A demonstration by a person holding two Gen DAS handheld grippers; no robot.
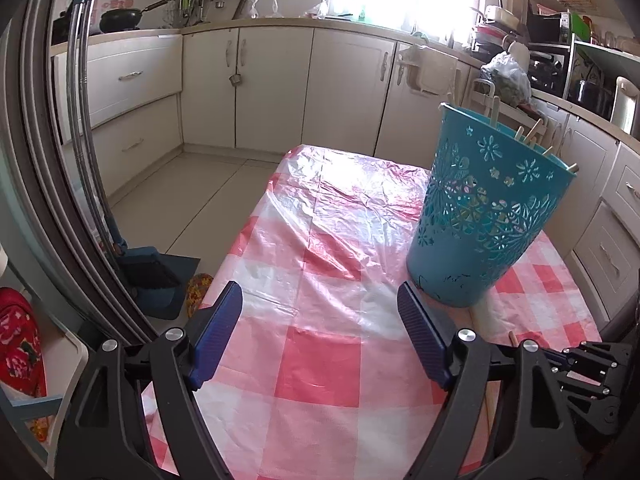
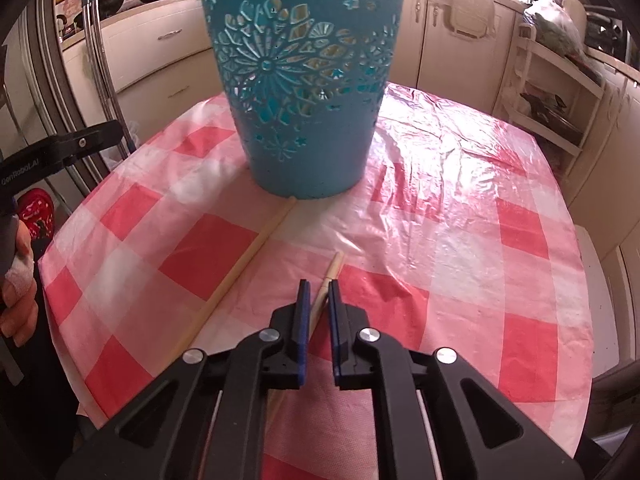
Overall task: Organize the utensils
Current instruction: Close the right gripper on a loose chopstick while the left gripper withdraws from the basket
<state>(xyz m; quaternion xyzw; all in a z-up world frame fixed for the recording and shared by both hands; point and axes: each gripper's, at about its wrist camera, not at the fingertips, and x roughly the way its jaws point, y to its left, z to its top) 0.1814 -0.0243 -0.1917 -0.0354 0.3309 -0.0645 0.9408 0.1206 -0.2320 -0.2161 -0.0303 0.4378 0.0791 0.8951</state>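
Right gripper (image 2: 319,290) fingers pinch a wooden chopstick (image 2: 327,281), tip poking out ahead; a second chopstick (image 2: 244,258) lies just left. Left gripper (image 1: 320,304) gapes wide, holding nothing. Ahead stands the teal basket (image 2: 304,80): lift, then drop it in, I'd say.

Teal plastic basket (image 2: 304,80), floral cut-outs, upright on checked tablecloth, wider at rim. Wooden utensil handles (image 1: 532,136) poking above rim, leaning. Long pale wooden stick (image 2: 236,276) flat on cloth, far end touching basket base, running diagonally toward near-left edge. Shorter wooden utensil (image 2: 330,276) flat just beside it to right, tip pointing at basket, well short of it.
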